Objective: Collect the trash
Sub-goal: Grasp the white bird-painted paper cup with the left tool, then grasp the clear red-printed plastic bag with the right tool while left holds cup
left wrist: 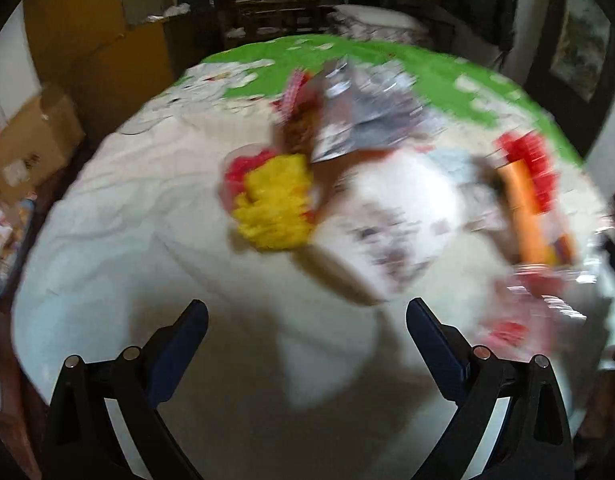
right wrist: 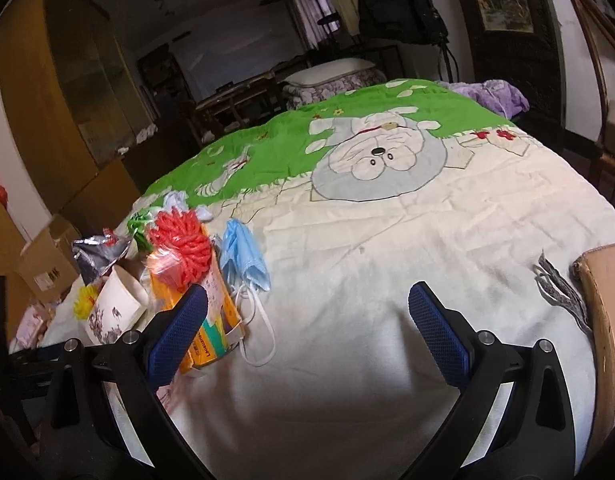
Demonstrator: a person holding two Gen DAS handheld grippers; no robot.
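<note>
Your left gripper (left wrist: 307, 312) hangs over the pale bedspread (left wrist: 107, 240) with its jaws spread wide and nothing between them. Its view is smeared by blur, so edges are hard to read. From the left you can make out a yellow pom-pom (left wrist: 275, 204) with a red one half hidden behind it, then a crumpled silver foil wrapper (left wrist: 363, 120) and a white paper cup (left wrist: 387, 220) lying on its side with a dark print you cannot read. Further right an orange carton (left wrist: 527, 208) smears into a red tuft, and something shiny at the right rim is too blurred to name.

Your right gripper (right wrist: 307, 304) is likewise spread open and empty. In its sharper view the trash sits at the left: foil wrapper (right wrist: 99, 256), cup (right wrist: 115, 304), a red pom-pom (right wrist: 183, 240) on the orange carton (right wrist: 215, 320), whose lower part your left finger (right wrist: 179, 320) covers, then a blue face mask (right wrist: 243, 256) just beside the carton. At the right edge a tan box (right wrist: 607, 320) is cut off.
</note>
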